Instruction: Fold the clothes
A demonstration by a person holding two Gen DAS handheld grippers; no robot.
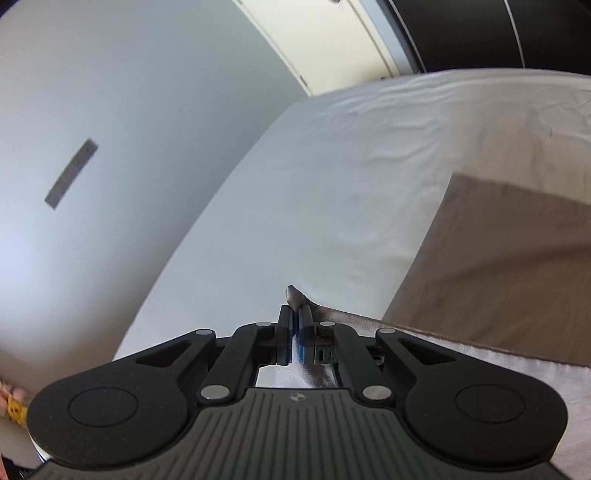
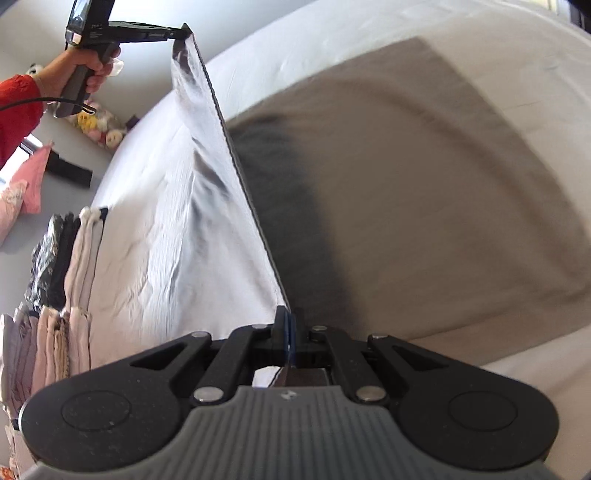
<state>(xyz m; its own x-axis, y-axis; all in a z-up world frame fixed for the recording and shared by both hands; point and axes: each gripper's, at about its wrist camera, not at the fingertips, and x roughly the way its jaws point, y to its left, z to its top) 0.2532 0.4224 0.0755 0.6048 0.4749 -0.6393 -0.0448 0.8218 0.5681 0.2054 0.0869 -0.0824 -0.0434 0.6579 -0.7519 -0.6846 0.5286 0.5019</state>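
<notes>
Both grippers, left (image 2: 183,31) and right (image 2: 290,325), have fingers pinched on the taupe garment's (image 2: 424,166) hem (image 2: 236,162), taut mid-frame. Thin, limp fabric; hold corners.

Left wrist view: mounted just behind the left claw (image 1: 294,325), angled down across the white bed (image 1: 295,206) toward a wall. Right wrist view: just behind the right claw (image 2: 290,325), angled down over the bed, facing the left claw from well apart. Shared: the bed and the brown cloth (image 1: 498,258), stretched close before both lenses.
</notes>
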